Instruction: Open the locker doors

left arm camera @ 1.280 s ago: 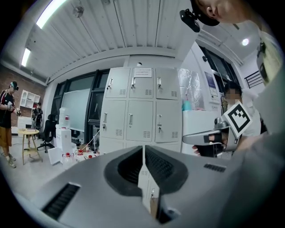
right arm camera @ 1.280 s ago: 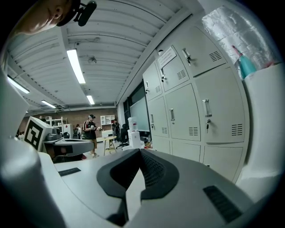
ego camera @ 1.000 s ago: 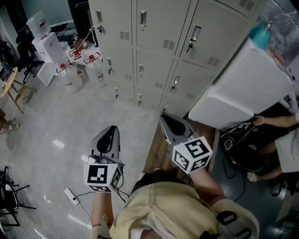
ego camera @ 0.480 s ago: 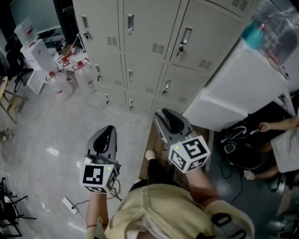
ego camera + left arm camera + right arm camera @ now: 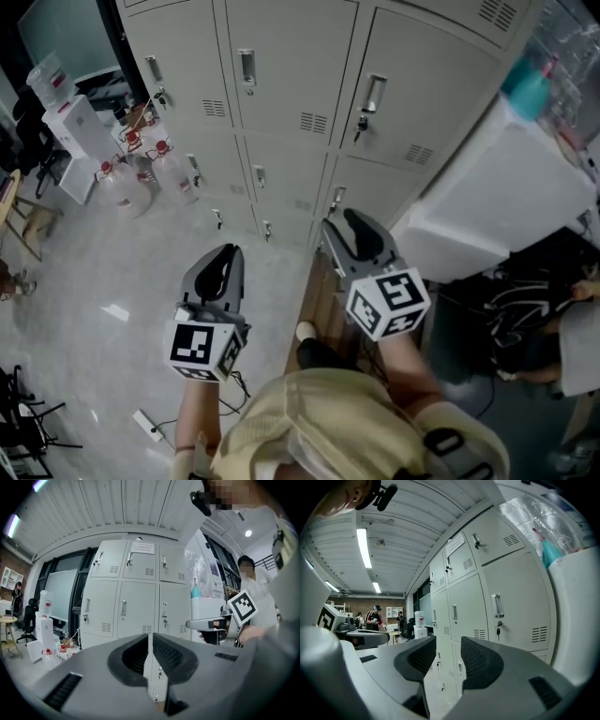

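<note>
At the floor's far left corner stand water jugs (image 5: 127, 183) with red caps, beside a white box (image 5: 80, 127). A power strip (image 5: 148, 424) lies on the floor near its close edge.

The lockers (image 5: 281, 94) fill the floor's far edge, a grey bank three columns wide. Every door in view is flush and closed. Each has a vertical handle, and some have a key below it.

The left gripper (image 5: 228, 250) is held over the bare floor, well short of the lockers and touching nothing. Its cube (image 5: 202, 349) sits nearest the person. In the left gripper view its pads meet along a thin line, with nothing pinched between them (image 5: 150, 639). It points at the bank's middle column (image 5: 124, 602).

The right gripper (image 5: 345, 223) hangs over a wooden board (image 5: 314, 309) at the lockers' foot, nearer the doors than the left one but clear of them. Its cube (image 5: 387, 302) is turned on a corner. Its jaws have just been opening and now stand wide (image 5: 448, 644). The gap between them is empty, and only distant doors show through it. The closest handle (image 5: 497, 605), with a key under it, is on the right column's door, up and right of the jaws.

Right of the lockers a white cabinet (image 5: 506, 187) stands against them, and a teal bottle (image 5: 530, 89) is on its top edge.
</note>
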`<state>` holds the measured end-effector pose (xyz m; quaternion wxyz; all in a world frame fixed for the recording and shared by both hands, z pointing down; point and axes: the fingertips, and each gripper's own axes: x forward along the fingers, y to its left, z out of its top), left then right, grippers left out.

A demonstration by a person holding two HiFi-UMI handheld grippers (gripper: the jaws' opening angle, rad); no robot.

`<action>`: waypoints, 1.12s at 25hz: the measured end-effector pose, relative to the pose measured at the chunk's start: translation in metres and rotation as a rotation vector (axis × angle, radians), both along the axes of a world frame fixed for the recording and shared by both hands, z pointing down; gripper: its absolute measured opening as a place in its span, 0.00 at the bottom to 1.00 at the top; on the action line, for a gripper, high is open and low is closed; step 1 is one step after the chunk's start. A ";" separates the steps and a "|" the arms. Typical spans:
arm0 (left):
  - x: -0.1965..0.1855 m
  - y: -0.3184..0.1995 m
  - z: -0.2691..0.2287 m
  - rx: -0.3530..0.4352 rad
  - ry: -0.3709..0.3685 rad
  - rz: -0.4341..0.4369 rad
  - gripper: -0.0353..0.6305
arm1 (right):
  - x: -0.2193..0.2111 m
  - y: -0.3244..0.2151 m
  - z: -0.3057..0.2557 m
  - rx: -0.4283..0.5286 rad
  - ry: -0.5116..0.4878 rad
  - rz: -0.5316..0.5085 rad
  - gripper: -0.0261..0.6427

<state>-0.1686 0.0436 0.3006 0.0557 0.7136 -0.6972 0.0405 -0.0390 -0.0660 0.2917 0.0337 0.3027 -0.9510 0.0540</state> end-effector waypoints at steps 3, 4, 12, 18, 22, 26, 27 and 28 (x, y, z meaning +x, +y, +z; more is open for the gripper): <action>-0.001 -0.031 -0.002 0.002 0.018 0.001 0.08 | 0.002 -0.034 -0.004 0.006 0.006 0.021 0.25; -0.001 -0.042 -0.003 0.007 0.022 0.004 0.08 | 0.003 -0.046 -0.006 0.008 0.007 0.030 0.25; 0.006 -0.111 -0.001 -0.002 0.015 0.030 0.08 | 0.005 -0.123 -0.022 0.040 -0.011 0.101 0.25; -0.001 -0.152 -0.004 -0.004 0.010 0.027 0.08 | -0.001 -0.173 -0.029 0.045 -0.027 0.139 0.25; -0.010 -0.174 -0.007 -0.007 0.001 0.015 0.08 | -0.009 -0.208 -0.039 0.059 -0.043 0.174 0.25; -0.017 -0.194 -0.007 -0.008 -0.004 0.007 0.08 | -0.019 -0.238 -0.047 0.081 -0.046 0.203 0.25; -0.019 -0.199 -0.007 -0.008 -0.008 0.006 0.08 | -0.021 -0.244 -0.048 0.086 -0.043 0.212 0.25; -0.020 -0.203 -0.007 -0.008 -0.009 0.003 0.08 | -0.022 -0.250 -0.049 0.092 -0.041 0.222 0.25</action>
